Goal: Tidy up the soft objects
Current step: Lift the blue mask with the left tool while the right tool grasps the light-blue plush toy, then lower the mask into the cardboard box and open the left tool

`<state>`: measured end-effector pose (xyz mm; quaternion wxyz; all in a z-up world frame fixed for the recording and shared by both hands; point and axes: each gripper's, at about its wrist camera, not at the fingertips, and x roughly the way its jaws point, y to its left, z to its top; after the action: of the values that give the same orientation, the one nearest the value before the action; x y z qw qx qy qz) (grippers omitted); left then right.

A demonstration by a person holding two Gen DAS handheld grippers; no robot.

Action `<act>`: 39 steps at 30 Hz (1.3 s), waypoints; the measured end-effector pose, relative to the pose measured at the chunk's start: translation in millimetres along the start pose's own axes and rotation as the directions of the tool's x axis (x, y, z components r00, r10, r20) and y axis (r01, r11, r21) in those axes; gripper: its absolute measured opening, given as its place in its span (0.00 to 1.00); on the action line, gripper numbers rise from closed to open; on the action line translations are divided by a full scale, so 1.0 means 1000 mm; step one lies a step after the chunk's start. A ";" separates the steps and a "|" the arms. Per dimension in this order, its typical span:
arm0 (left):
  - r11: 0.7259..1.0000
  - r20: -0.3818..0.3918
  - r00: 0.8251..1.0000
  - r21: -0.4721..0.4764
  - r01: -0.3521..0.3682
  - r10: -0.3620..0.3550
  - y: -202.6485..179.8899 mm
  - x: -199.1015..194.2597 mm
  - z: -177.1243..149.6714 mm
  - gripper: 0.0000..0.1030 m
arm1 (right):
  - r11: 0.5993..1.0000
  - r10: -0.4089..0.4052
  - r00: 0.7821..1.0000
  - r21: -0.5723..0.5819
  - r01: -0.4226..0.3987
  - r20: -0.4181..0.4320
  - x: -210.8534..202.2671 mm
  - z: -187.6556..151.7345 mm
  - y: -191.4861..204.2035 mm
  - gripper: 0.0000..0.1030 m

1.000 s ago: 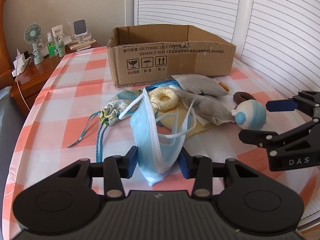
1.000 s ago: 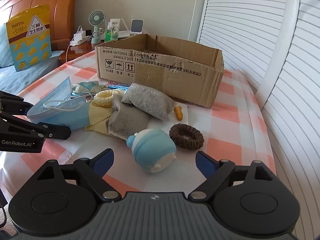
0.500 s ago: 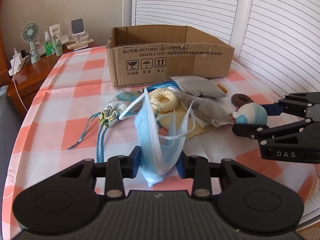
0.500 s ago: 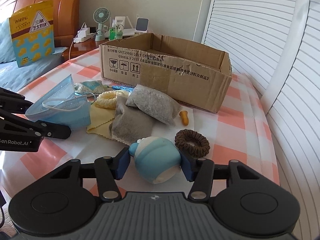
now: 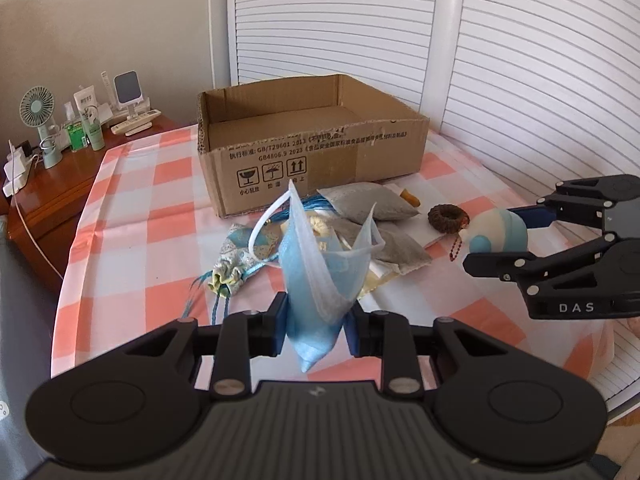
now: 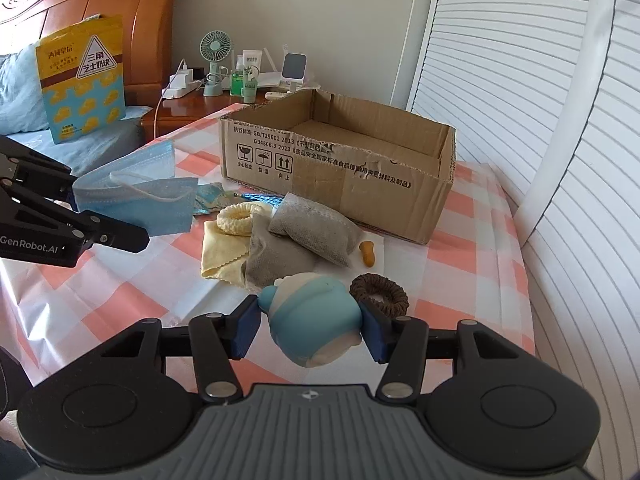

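Mask [image 5: 316, 276] is pinched in the left tongs [image 5: 316, 322], folded, hanging clear of the tabletop [image 5: 132, 208] with ear loops sticking up; toy [image 6: 314, 322], a soft blue-and-white figure, is pinched in the right tongs [image 6: 310, 330], pads pressed on both its sides, also off the surface. Both sit in front of the box [image 6: 400, 184], which is open-topped and looks bare inside from what shows. Step in hand, by my read: carry phase, both pickups made, nothing dropped in yet. Left on the tabletop between tongs and box: two grey pouches [image 6: 316, 228], cream scrunchie [image 6: 238, 218], yellow cloth [image 6: 218, 252], brown scrunchie [image 6: 378, 294] just beside the toy, small orange piece [image 6: 367, 254] near the box wall, patterned drawstring bag [image 5: 236, 248] with blue cords. Next move probably calls for lifting each load over the near box wall, then spreading the tongs above the floor of the box. Mask is limp and its loops dangle, so it needs height to clear the rim and not snag the pile below. Toy is rounded and squashy, so the grip could slip if squeezed unevenly; keep it level. The two tongs are well apart now, but both head for the same opening, so stagger them, one side each. Then back for the pouches
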<state>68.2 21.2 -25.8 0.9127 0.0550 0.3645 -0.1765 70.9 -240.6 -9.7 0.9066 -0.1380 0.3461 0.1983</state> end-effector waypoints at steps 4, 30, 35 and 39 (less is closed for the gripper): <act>0.999 -0.002 1.000 0.027 0.030 -0.030 0.003 -0.009 0.015 0.26 | 1.000 0.007 1.000 -0.010 -0.007 0.007 -0.010 0.007 -0.002 0.57; 0.996 0.031 0.998 0.061 -0.059 0.058 0.047 0.110 0.206 0.26 | 0.998 0.009 0.996 0.061 -0.015 0.085 -0.002 0.063 -0.049 0.57; 0.993 0.028 0.994 0.051 -0.108 0.106 0.054 0.144 0.222 0.66 | 0.997 -0.003 0.997 0.076 -0.004 0.082 0.003 0.065 -0.057 0.57; 0.989 0.054 0.989 0.048 -0.143 0.141 0.055 0.147 0.222 0.87 | 0.996 -0.008 0.997 0.084 0.001 0.076 0.006 0.066 -0.061 0.57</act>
<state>330.2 -19.8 33.6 0.9300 0.0999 0.3320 -0.1217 140.3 -267.2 40.8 0.9246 -0.0927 0.3189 0.1866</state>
